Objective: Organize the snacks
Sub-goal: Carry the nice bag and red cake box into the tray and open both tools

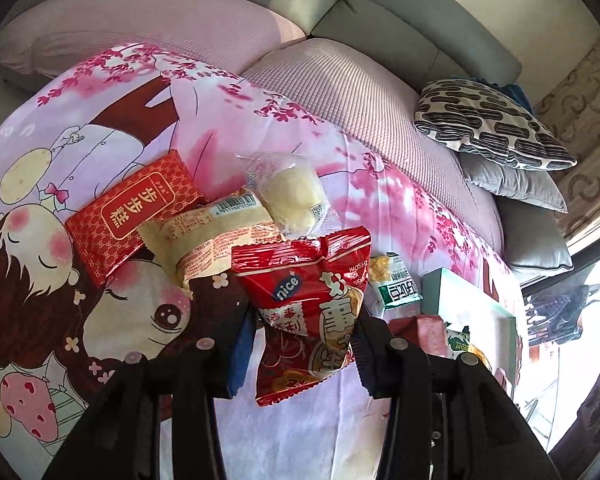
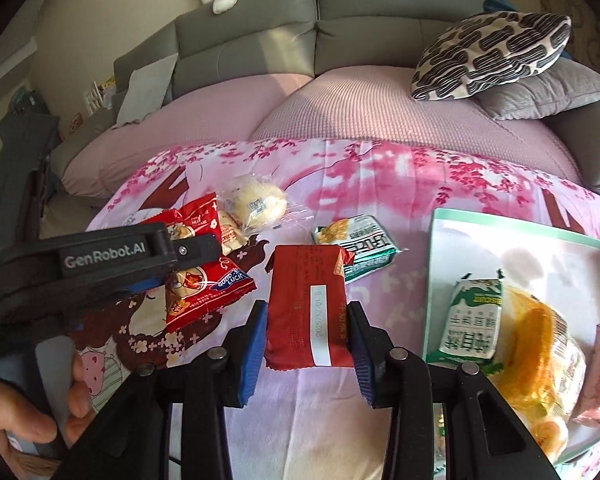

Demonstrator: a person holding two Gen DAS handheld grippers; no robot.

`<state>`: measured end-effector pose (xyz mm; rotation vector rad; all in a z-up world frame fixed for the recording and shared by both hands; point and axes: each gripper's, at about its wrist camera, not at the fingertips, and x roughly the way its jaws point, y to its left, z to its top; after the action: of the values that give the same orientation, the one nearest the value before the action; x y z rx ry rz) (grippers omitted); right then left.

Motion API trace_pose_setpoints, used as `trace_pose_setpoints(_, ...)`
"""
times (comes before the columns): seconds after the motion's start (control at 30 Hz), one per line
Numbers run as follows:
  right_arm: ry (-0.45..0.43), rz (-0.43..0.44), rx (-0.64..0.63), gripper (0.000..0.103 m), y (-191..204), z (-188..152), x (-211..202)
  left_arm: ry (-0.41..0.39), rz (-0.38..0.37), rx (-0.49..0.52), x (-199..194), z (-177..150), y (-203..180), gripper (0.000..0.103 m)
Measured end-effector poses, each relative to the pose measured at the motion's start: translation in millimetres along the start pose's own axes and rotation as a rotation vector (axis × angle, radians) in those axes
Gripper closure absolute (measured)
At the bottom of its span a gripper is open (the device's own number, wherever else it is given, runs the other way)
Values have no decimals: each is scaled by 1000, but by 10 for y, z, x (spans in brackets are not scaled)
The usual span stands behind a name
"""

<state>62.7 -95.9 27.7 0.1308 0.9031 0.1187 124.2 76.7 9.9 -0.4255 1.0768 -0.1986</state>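
Left claw (image 1: pixel 302 344) hides the red packet's (image 1: pixel 312 312) lower print.

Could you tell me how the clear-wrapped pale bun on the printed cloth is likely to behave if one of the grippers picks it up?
The pale bun looks soft and puffy, so it probably squashes under firm pads. Its clear wrapper is loose and glossy, so likely slippery and crinkly. It seems light for its size.

Pink cartoon-print cloth (image 2: pixel 380 176) carries loose snack packets (image 2: pixel 356 250), green-rimmed tray (image 2: pixel 512 220); surface beneath possibly table.
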Motion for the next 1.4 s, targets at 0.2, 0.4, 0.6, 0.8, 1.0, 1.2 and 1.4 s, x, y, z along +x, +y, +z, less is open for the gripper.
trace_pose_setpoints(0.2,-34,-19,56,61,-226,-7,-199,-3,9,34,-2,-30,-114,58)
trace_pose_setpoints(0.4,-63,-51,117,61,-503,43,-320,4,19,71,31,-54,-237,58)
trace_pose_setpoints(0.6,-88,-103,183,61,-818,78,-414,0,21,111,34,-79,-391,58)
trace_pose_setpoints(0.8,-111,-177,239,61,-1123,72,-528,2,13,183,68,-129,-676,57)
trace_pose_setpoints(1.0,-142,-232,312,61,-1444,40,-680,0,-23,294,87,-242,-1086,57)
trace_pose_setpoints(1.2,-188,-298,416,61,-1844,-37,-887,-30,-72,403,65,-338,-1486,57)
trace_pose_setpoints(1.4,-225,-329,474,61,-2085,-80,-1027,-43,-104,467,95,-383,-1750,57)
